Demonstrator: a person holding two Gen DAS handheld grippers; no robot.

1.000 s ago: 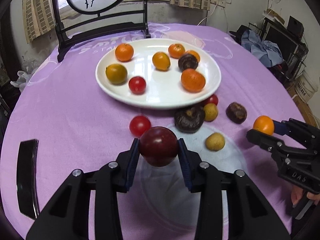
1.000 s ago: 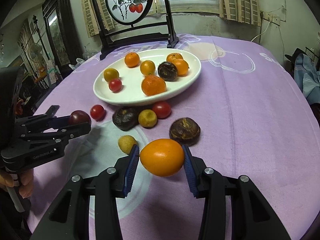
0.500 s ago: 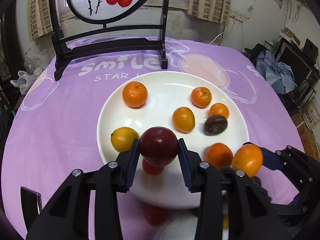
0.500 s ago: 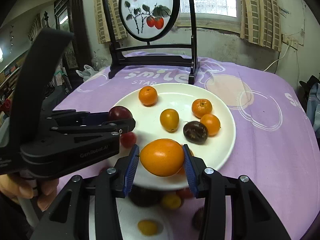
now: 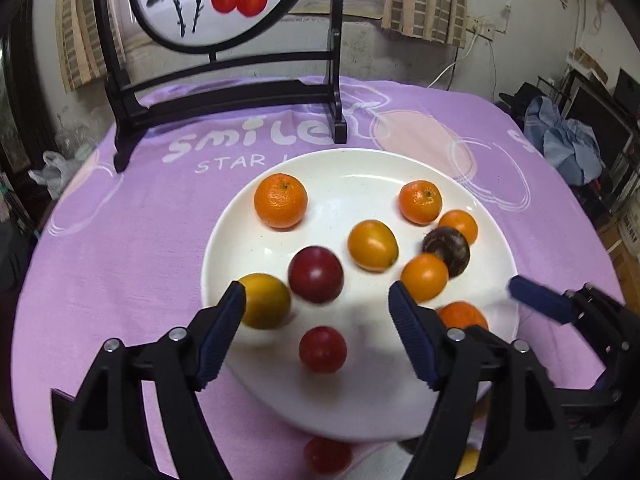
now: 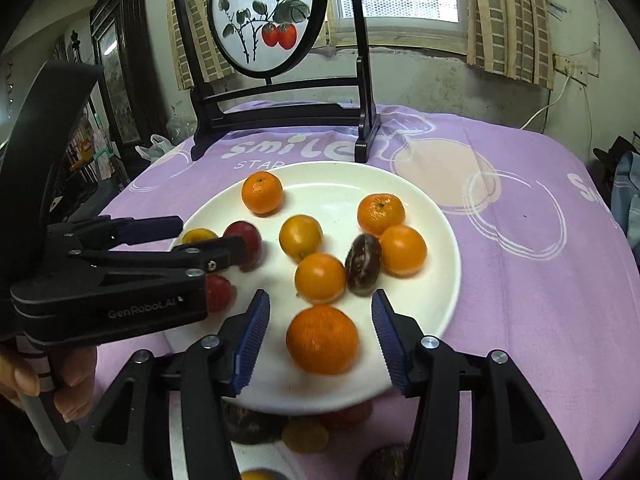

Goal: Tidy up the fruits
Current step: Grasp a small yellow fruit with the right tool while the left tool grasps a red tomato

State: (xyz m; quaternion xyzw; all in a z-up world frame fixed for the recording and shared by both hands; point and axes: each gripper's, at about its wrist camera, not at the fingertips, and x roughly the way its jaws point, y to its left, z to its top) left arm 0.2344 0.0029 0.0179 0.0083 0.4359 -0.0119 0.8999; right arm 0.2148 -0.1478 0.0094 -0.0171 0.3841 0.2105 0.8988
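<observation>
While ribbed blue fingers (image 5: 412, 336) open, round plum (image 5: 316, 274) lies on glossy plate (image 5: 352, 168)

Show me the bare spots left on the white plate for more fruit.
On the plate, the far rim is bare, between the two mandarins and the back edge. The near part below the red tomato is free too. The middle and right, around the dark fruit, are crowded.

A plate (image 5: 216, 248) holding fruits sits mid-bench (image 5: 120, 240); a framed screen (image 5: 224, 92) stands behind it, and more fruits (image 6: 304, 434) lie on the bench before the plate
</observation>
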